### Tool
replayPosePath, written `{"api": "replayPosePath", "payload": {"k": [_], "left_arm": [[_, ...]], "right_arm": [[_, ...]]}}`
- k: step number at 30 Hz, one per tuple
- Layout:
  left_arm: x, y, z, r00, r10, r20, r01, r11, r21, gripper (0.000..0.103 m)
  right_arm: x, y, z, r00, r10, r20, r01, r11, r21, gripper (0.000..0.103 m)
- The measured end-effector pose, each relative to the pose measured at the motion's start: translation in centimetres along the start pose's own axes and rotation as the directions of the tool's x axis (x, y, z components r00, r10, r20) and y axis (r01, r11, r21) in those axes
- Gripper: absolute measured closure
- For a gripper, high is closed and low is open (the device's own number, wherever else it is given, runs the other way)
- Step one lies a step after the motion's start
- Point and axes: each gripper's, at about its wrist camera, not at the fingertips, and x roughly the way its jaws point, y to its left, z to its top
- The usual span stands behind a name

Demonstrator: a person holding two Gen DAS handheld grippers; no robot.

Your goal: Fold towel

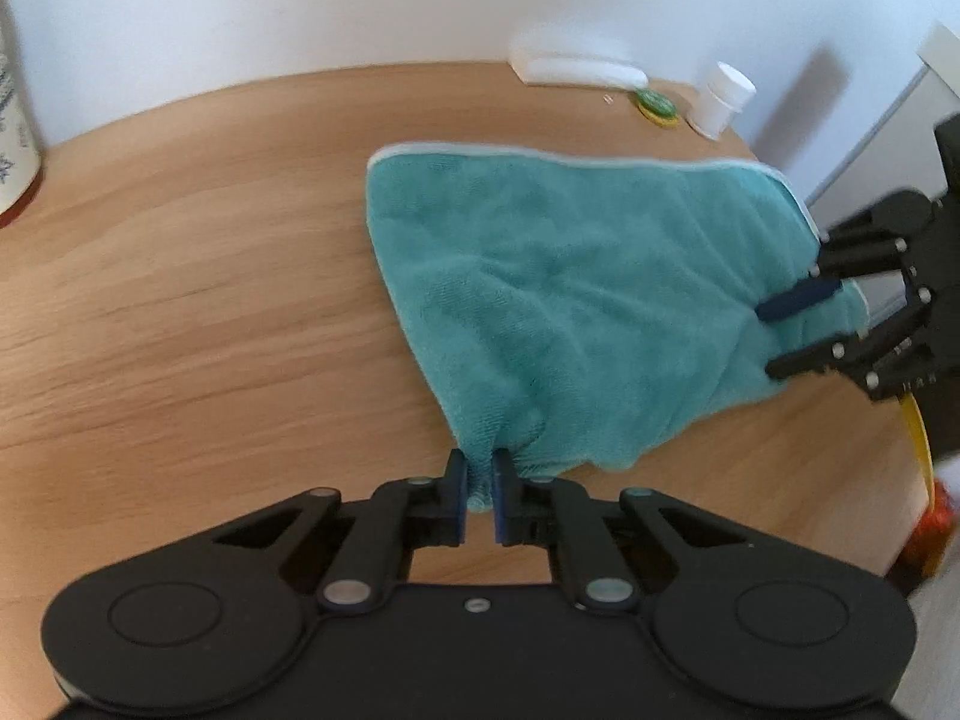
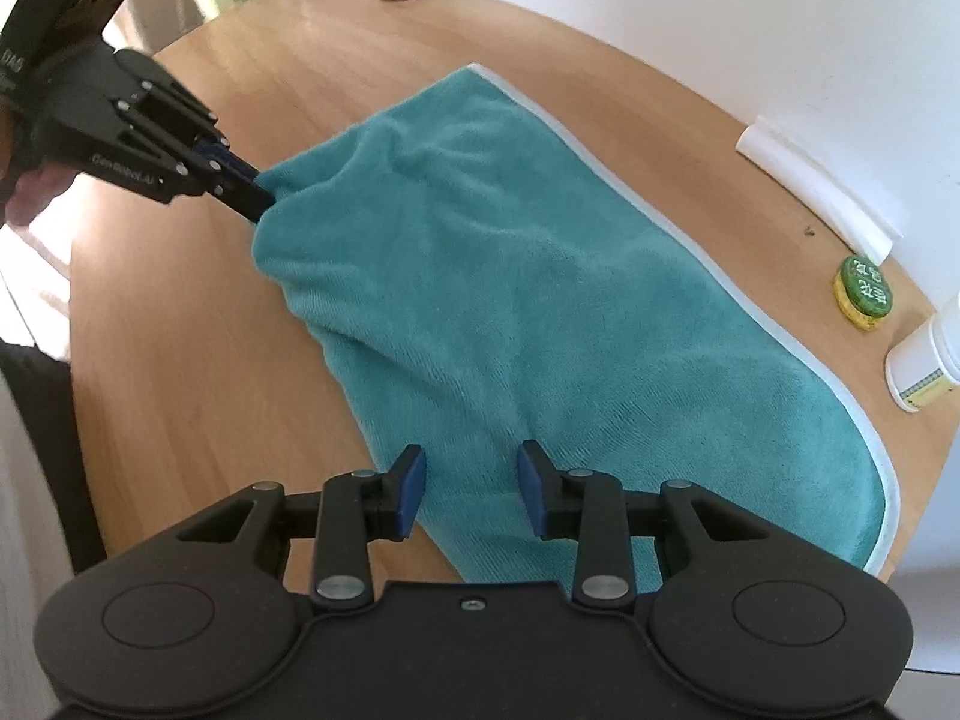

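A teal towel (image 1: 576, 312) with a pale trimmed edge lies on the wooden table (image 1: 180, 312), folded over on itself. My left gripper (image 1: 479, 483) is shut on a bunched corner of the towel at its near edge; it also shows in the right wrist view (image 2: 255, 198), pinching that corner. My right gripper (image 2: 472, 489) is open, its blue-padded fingers straddling the towel (image 2: 540, 300) at its near end. In the left wrist view the right gripper (image 1: 786, 336) sits over the towel's right end with its fingers apart.
A white bottle (image 1: 720, 99), a green-lidded tin (image 1: 657, 105) and a white box (image 1: 570, 63) stand by the white wall. A patterned jar (image 1: 15, 138) stands at the far left. The table edge (image 2: 78, 360) runs close on the left.
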Motion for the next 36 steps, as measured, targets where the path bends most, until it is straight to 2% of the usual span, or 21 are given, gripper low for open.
{"api": "replayPosePath", "payload": {"k": [7, 10, 12, 15, 17, 21, 25, 28, 32, 36], "left_arm": [[-0.3, 0.2, -0.2, 1.000, -0.011, 0.009, 0.011, 1.000, 0.007, 0.096], [-0.1, 0.5, -0.5, 0.999, -0.033, 0.007, 0.033, 0.999, 0.000, 0.097], [-0.1, 0.7, -0.4, 0.999, -0.043, 0.007, 0.043, 0.999, -0.007, 0.097], [-0.1, 0.8, -0.3, 0.999, -0.046, 0.006, 0.046, 0.999, 0.003, 0.097], [0.0, 0.8, -0.2, 0.999, -0.046, 0.000, 0.046, 0.999, 0.011, 0.097], [0.4, 0.3, -0.1, 0.999, -0.037, -0.025, 0.038, 0.998, 0.056, 0.096], [0.6, 0.0, 0.1, 0.999, -0.022, -0.033, 0.025, 0.996, 0.090, 0.093], [0.8, -0.3, 0.3, 0.999, -0.014, -0.040, 0.018, 0.994, 0.109, 0.093], [0.7, -0.6, 0.4, 0.999, 0.006, -0.045, -0.001, 0.993, 0.118, 0.093], [-0.4, -0.5, 0.9, 1.000, 0.014, -0.016, -0.012, 0.997, 0.080, 0.093]], "right_arm": [[-0.5, 1.1, 1.2, 0.999, -0.022, -0.033, 0.020, 0.999, -0.047, 0.064], [-2.3, 1.6, 3.3, 0.995, 0.030, 0.092, -0.029, 1.000, -0.006, 0.063], [-2.3, 3.0, 5.2, 0.981, 0.053, 0.188, -0.048, 0.998, -0.030, 0.063], [-0.2, 5.8, 7.7, 0.962, 0.051, 0.268, -0.025, 0.995, -0.102, 0.063], [1.9, 7.1, 8.8, 0.964, 0.059, 0.260, -0.031, 0.994, -0.109, 0.063], [5.1, 8.6, 8.4, 0.983, 0.049, 0.176, -0.021, 0.987, -0.157, 0.066], [4.7, 7.7, 6.9, 0.987, 0.082, 0.135, -0.069, 0.993, -0.098, 0.066], [4.2, 7.2, 5.0, 0.992, 0.079, 0.102, -0.067, 0.992, -0.111, 0.066], [2.6, 6.0, 4.0, 0.992, 0.044, 0.122, -0.036, 0.997, -0.071, 0.066], [1.1, 4.9, 3.0, 0.990, 0.008, 0.142, -0.004, 1.000, -0.028, 0.065]]}}
